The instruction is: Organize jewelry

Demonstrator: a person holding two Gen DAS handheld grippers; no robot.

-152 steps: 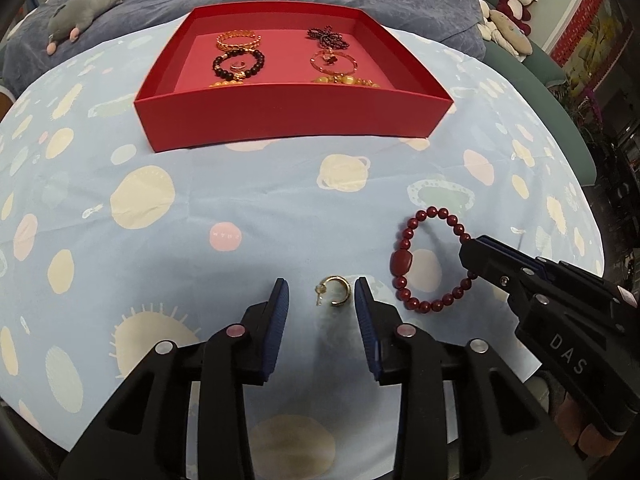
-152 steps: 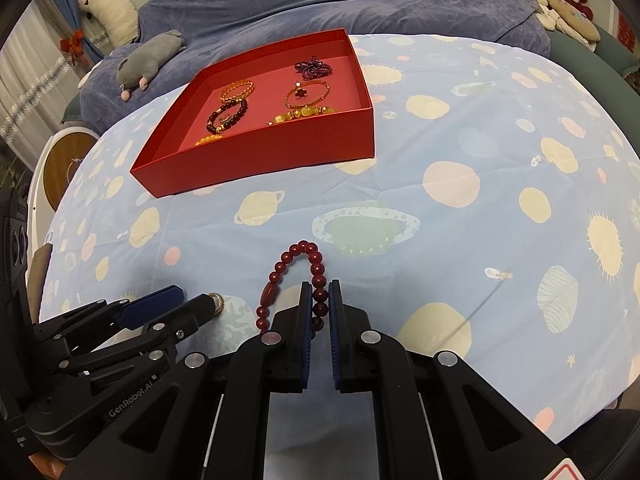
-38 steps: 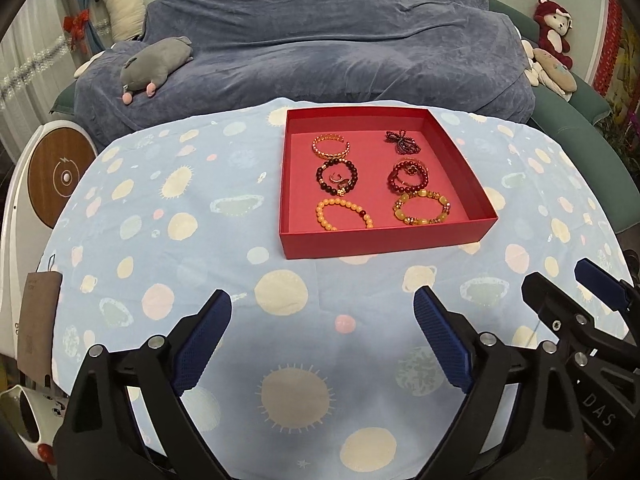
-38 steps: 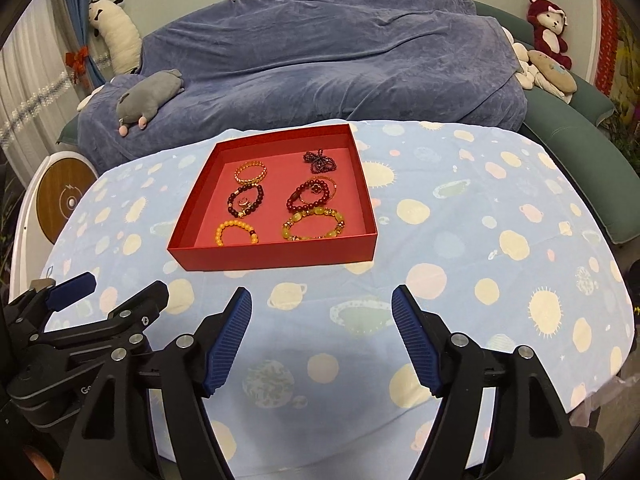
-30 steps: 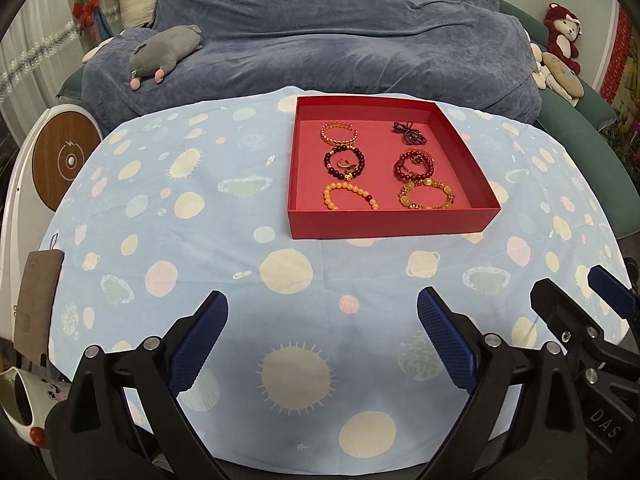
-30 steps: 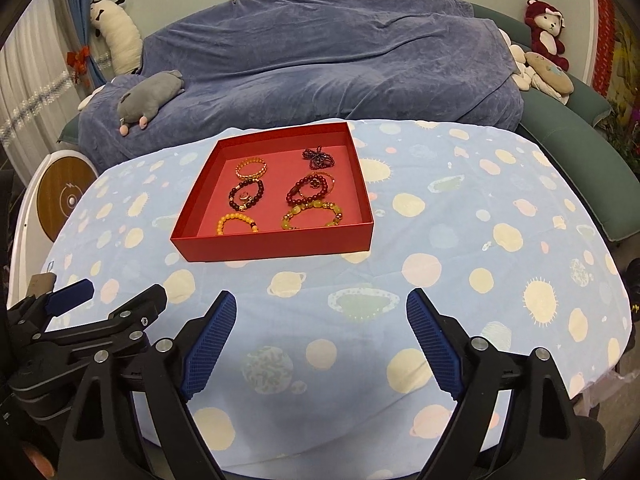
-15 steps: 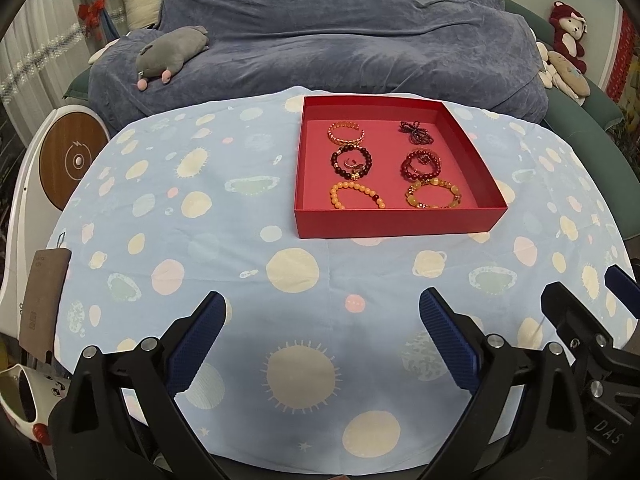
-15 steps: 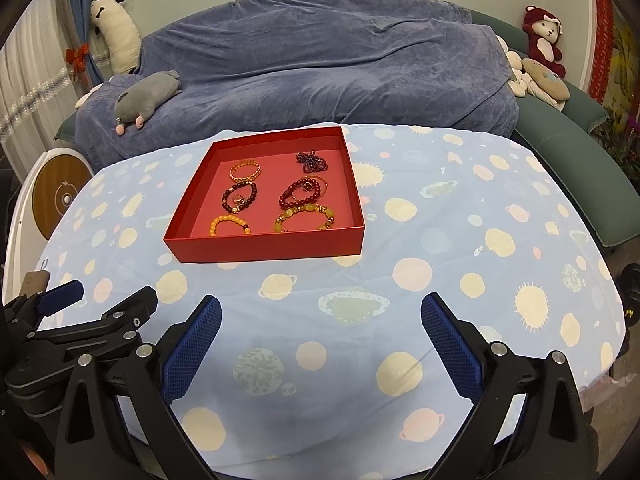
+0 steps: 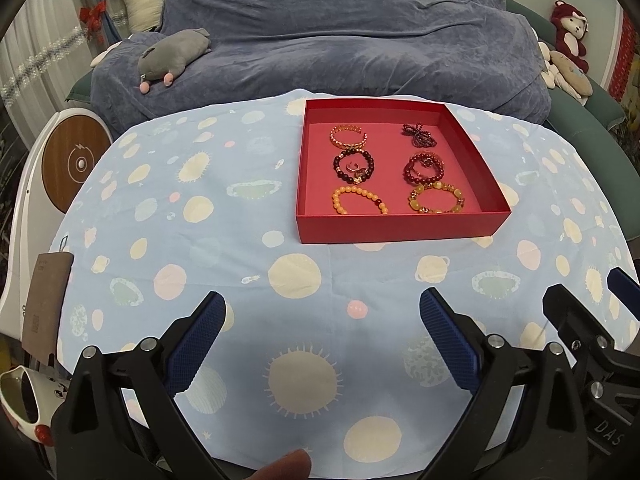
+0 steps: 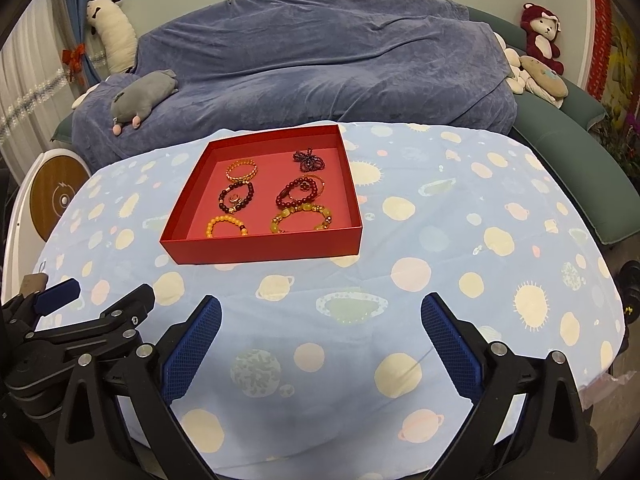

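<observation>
A red tray (image 9: 400, 229) (image 10: 264, 250) sits on the blue spotted tablecloth and holds several bracelets in two columns. A gold ring lies inside the dark bead bracelet (image 9: 354, 167) (image 10: 236, 198). A dark red bead bracelet (image 9: 424, 168) (image 10: 298, 192) lies in the right column. My left gripper (image 9: 322, 340) is wide open and empty, held back near the table's front edge. My right gripper (image 10: 320, 340) is wide open and empty, also held back from the tray. The right gripper shows at the right of the left wrist view (image 9: 592, 320).
The tablecloth (image 9: 200, 240) covers a round table. A sofa under a blue cover (image 10: 320, 60) stands behind it with a grey plush toy (image 10: 140, 96). A white and wood device (image 9: 76, 164) stands at the left. A green seat (image 10: 568, 152) is at the right.
Five seconds ago a gold ring and red bracelet lay on the cloth by the grippers; now both lie in the tray. Both grippers have pulled back and opened wide.
</observation>
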